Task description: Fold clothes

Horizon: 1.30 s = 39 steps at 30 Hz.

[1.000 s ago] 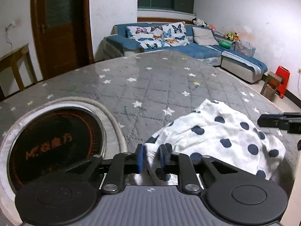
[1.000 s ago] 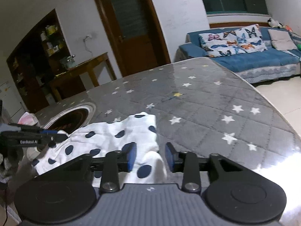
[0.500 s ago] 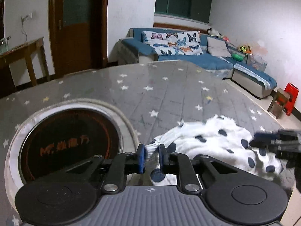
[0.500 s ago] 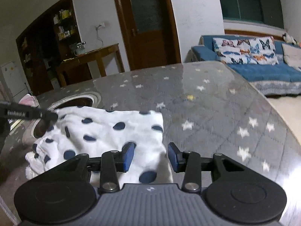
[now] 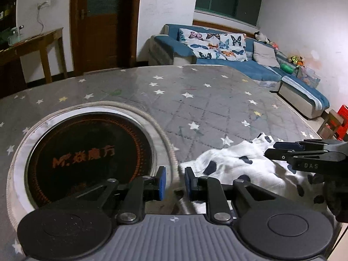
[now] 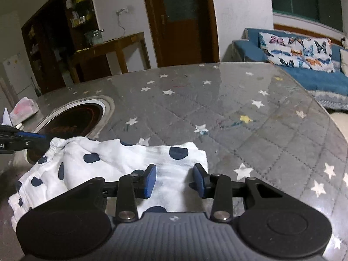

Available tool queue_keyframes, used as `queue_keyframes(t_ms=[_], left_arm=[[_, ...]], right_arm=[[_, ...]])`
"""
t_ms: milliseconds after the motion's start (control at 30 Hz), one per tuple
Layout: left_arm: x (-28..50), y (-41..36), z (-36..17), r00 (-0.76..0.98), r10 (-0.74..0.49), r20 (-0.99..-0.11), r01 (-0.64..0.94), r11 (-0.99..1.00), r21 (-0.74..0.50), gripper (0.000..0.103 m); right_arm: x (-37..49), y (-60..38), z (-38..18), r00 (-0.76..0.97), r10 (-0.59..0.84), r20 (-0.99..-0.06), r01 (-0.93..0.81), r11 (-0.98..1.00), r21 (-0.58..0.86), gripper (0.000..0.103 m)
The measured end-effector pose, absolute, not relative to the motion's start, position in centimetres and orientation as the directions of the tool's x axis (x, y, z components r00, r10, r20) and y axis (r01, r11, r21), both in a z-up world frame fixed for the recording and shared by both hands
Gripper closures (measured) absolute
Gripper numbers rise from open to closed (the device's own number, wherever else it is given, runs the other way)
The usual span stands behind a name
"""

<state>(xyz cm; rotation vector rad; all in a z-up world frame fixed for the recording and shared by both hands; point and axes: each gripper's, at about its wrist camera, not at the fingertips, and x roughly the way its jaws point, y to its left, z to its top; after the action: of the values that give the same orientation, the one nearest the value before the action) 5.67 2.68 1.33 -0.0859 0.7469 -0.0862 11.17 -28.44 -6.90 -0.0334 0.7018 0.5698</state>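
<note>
White, navy-dotted cloth [image 6: 113, 165] lay on the bench [image 6: 250, 117] just beside the burner [image 5: 87, 154], folded into a rough rectangle with one rumpled end. Left gripper [image 5: 175, 182] and right gripper [image 6: 175, 180] hovered released, jaws apart. Folding looked mostly done; tidying remained.

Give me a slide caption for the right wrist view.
Open right hand-held gripper over white, navy-dotted cloth garment on grey star-patterned table.
</note>
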Motion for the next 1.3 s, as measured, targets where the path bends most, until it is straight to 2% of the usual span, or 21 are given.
queue_keyframes(t_ms=[67, 100, 400, 467, 533, 600, 700, 967, 1133, 1300], left_arm=[[4.8, 3.0, 1.7, 0.738, -0.109, -0.666, 0.044, 0.993, -0.114, 0.069], [4.4, 2.9, 1.8, 0.741, -0.117, -0.661, 0.051, 0.992, -0.119, 0.067], [0.8, 0.9, 1.3, 0.717, -0.219, -0.661, 0.155, 0.976, -0.155, 0.067], [0.4, 0.6, 1.0, 0.712, -0.218, -0.667, 0.152, 0.976, -0.157, 0.068], [0.2, 0.5, 0.8, 0.708, -0.228, -0.669, 0.158, 0.974, -0.164, 0.069], [0.0, 0.5, 0.8, 0.706, -0.238, -0.668, 0.163, 0.971, -0.173, 0.083], [-0.4, 0.6, 1.1, 0.71, -0.242, -0.662, 0.162, 0.97, -0.182, 0.097], [-2.1, 2.4, 3.8, 0.707, -0.309, -0.637, 0.168, 0.947, -0.274, 0.099], [-1.6, 2.5, 2.2, 0.669, -0.259, -0.697, 0.137, 0.964, -0.226, 0.099], [-1.4, 2.3, 4.0, 0.733, -0.214, -0.646, 0.131, 0.976, -0.174, 0.097]], right_arm=[[10.4, -28.6, -6.2, 0.624, 0.499, -0.602, -0.518, 0.84, 0.159, 0.064], [10.0, -28.7, -5.8, 0.623, 0.51, -0.593, -0.527, 0.834, 0.163, 0.064], [4.5, -27.8, -3.7, 0.572, 0.621, -0.536, -0.656, 0.738, 0.155, 0.061], [3.8, -27.6, -3.5, 0.557, 0.642, -0.527, -0.677, 0.719, 0.16, 0.056], [3.2, -27.3, -3.4, 0.539, 0.662, -0.521, -0.697, 0.698, 0.165, 0.056], [2.8, -26.9, -3.5, 0.524, 0.672, -0.523, -0.71, 0.684, 0.168, 0.056], [2.4, -26.3, -3.7, 0.508, 0.684, -0.523, -0.724, 0.668, 0.171, 0.056], [1.2, -25.3, -2.8, 0.45, 0.741, -0.499, -0.785, 0.594, 0.174, 0.054], [0.4, -23.8, -4.3, 0.408, 0.742, -0.532, -0.812, 0.562, 0.161, 0.053], [-1.2, -23.3, -5.2, 0.371, 0.759, -0.535, -0.831, 0.528, 0.174, 0.053]])
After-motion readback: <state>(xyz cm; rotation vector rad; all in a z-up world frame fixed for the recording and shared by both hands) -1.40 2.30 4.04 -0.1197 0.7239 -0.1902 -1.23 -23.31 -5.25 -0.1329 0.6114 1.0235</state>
